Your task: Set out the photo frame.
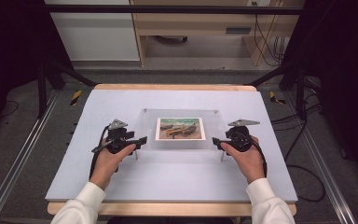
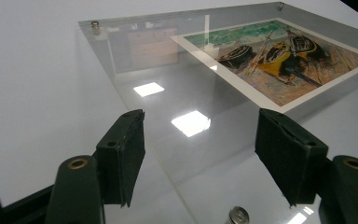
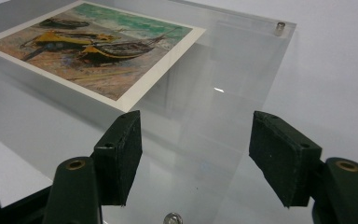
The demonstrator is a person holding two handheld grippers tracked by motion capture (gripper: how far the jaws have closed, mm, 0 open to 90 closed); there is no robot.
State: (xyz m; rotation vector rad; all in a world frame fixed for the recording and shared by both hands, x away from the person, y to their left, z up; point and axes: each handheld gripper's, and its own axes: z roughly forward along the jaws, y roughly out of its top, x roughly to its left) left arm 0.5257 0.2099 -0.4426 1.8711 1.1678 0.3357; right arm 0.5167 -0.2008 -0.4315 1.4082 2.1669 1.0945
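Note:
A clear acrylic plate (image 1: 179, 140) rests flat on short metal standoffs (image 2: 94, 26) in the middle of the table. A print of beached boats (image 1: 180, 129) lies under or in it. My left gripper (image 1: 142, 140) is at the plate's left edge, held by a hand, and stands open. In the left gripper view the plate's edge (image 2: 135, 112) runs through the gap between the jaws of the left gripper (image 2: 200, 117), with the print (image 2: 279, 60) beyond. My right gripper (image 1: 215, 140) is at the plate's right edge, open. The right gripper (image 3: 196, 116) straddles that edge (image 3: 261, 116) the same way, touching nothing.
A pale lavender mat (image 1: 168, 177) covers the wooden table (image 1: 172, 208). Black frame poles (image 1: 42, 79) stand at both sides, and cables (image 1: 303, 140) lie on the floor at the right. A wooden cabinet (image 1: 191, 28) stands behind the table.

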